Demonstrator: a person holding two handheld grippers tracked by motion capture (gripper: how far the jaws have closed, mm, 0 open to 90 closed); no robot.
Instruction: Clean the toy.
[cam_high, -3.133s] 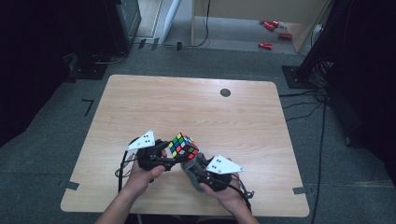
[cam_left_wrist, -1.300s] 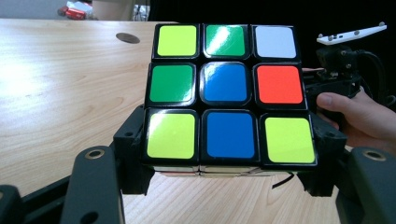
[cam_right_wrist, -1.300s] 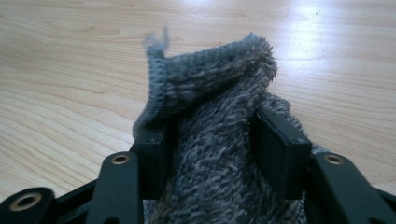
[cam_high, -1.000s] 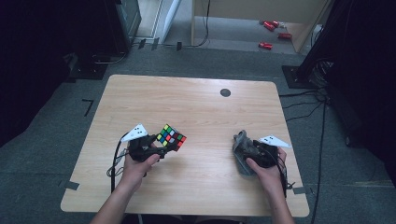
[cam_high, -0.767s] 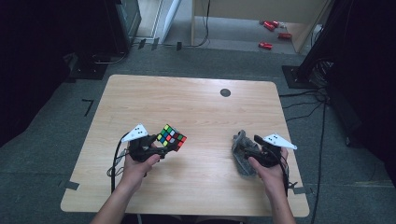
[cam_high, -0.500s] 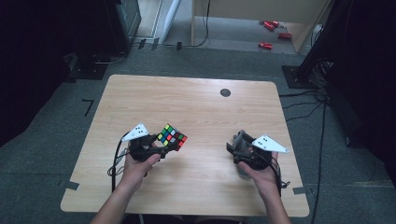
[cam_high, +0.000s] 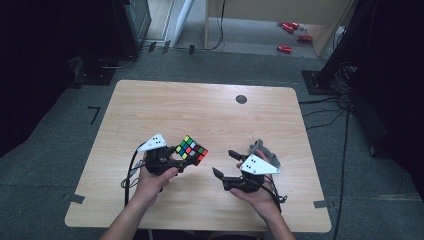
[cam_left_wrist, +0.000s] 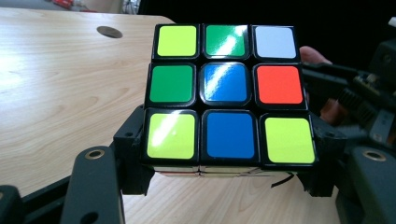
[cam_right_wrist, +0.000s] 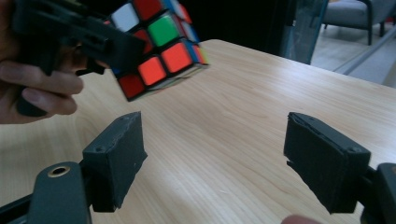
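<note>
In the lower left of the high view the left hand-held gripper (cam_high: 176, 161) stays clamped on the puzzle cube (cam_high: 192, 150), holding it just above the desk (cam_high: 200, 107) with one corner tipped up; neither has shifted over the last second. In the left gripper view the cube (cam_left_wrist: 229, 93) sits squarely between the jaws. Right of it, the right hand-held gripper (cam_high: 226, 164) has swung in from the lower right toward the centre, and its jaws have just been opening, with nothing between them. They now stand wide, aimed leftward at the cube (cam_right_wrist: 156, 44). That suggests the next twist of a face is being set up. Both forearms enter from the bottom edge, wrists angled inward.
</note>
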